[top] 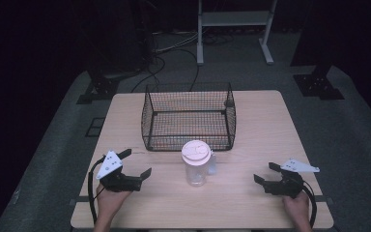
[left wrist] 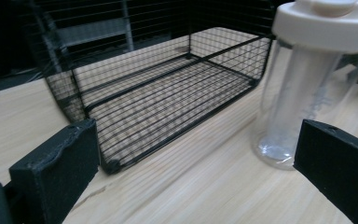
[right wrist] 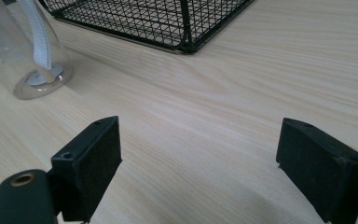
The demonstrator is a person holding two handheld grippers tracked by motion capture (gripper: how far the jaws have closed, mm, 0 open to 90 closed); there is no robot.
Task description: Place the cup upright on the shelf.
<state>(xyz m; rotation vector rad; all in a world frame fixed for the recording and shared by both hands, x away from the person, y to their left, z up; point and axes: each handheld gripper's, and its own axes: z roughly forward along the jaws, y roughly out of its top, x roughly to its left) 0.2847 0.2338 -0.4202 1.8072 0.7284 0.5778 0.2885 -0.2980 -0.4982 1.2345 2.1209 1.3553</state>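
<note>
Centrally, a clear lidded jar (top: 195,164) stands upright on the surface (top: 251,125), just before a black wire basket (top: 189,116); no legible writing on it. Left gripper (top: 136,164) and right gripper (top: 264,173) flank it, well apart, both spread wide, holding nothing.

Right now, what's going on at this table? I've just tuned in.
A person sits at the wooden table with a claw in each hand. The left claw and the right claw are both open and hold nothing. Between them stands a clear plastic cup with a cream lid, upright and untouched. Just behind it sits an empty black wire basket. Nothing has been gripped at this moment.
</note>
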